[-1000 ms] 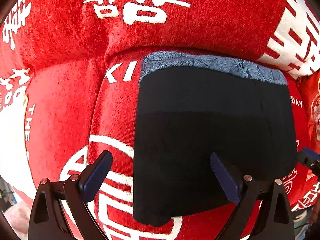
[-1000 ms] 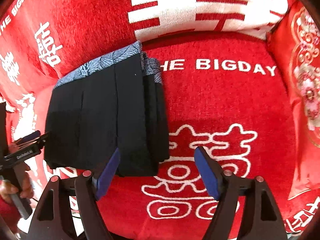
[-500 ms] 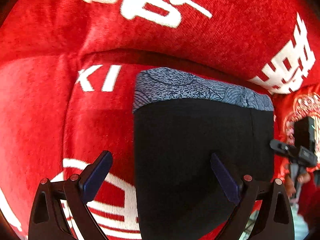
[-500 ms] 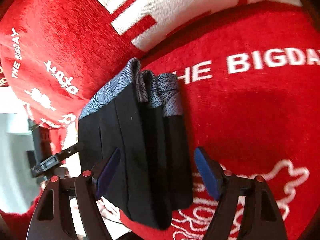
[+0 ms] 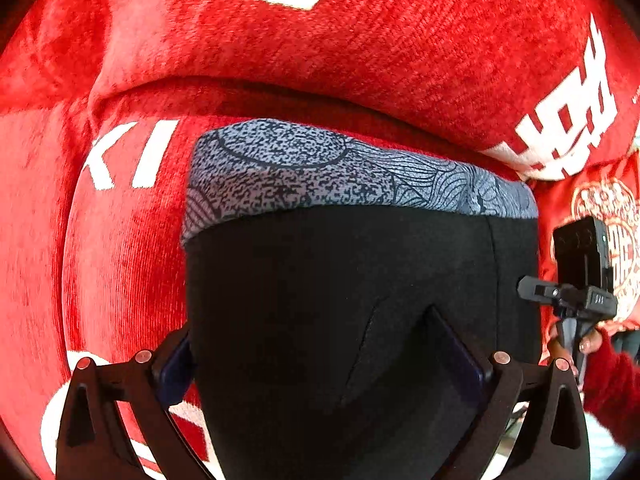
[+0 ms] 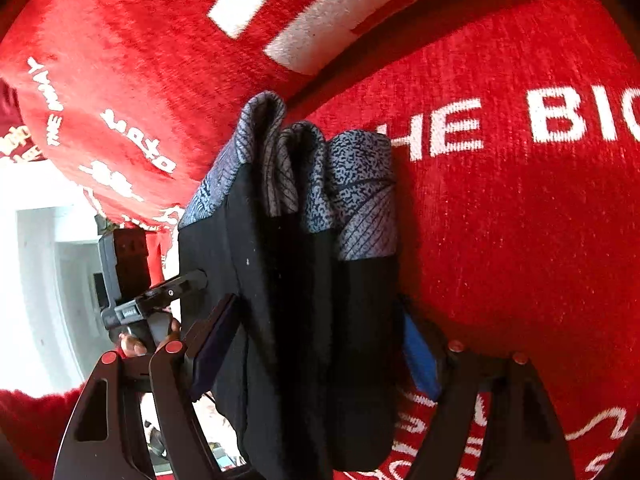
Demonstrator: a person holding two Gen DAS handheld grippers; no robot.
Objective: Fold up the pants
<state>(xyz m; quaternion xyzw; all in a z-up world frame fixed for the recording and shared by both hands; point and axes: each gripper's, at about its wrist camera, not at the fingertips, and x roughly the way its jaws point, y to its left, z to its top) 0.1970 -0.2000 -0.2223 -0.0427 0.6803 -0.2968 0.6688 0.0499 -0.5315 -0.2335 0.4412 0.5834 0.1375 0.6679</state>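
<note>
The folded black pants (image 5: pixel 340 280) with a grey patterned waistband (image 5: pixel 320 168) lie on a red sofa seat. My left gripper (image 5: pixel 320 364) is open and straddles the near edge of the stack, one finger under the left side, the other on top. In the right wrist view the pants (image 6: pixel 304 300) appear as a thick layered stack seen edge-on. My right gripper (image 6: pixel 316 348) is open, with its jaws on either side of the stack's full thickness. The right gripper also shows in the left wrist view (image 5: pixel 576 296).
The red sofa seat cushion (image 6: pixel 520 220) with white lettering carries the pants. The red backrest (image 5: pixel 320 40) rises right behind the waistband. A red embroidered pillow (image 5: pixel 616 216) lies at the far right. A bright white room opening (image 6: pixel 48 280) lies beyond the sofa's left side.
Both grippers have moved forward onto the pants. The stack now sits between each pair of fingers, and the right gripper's view has tilted toward the stack's side.
</note>
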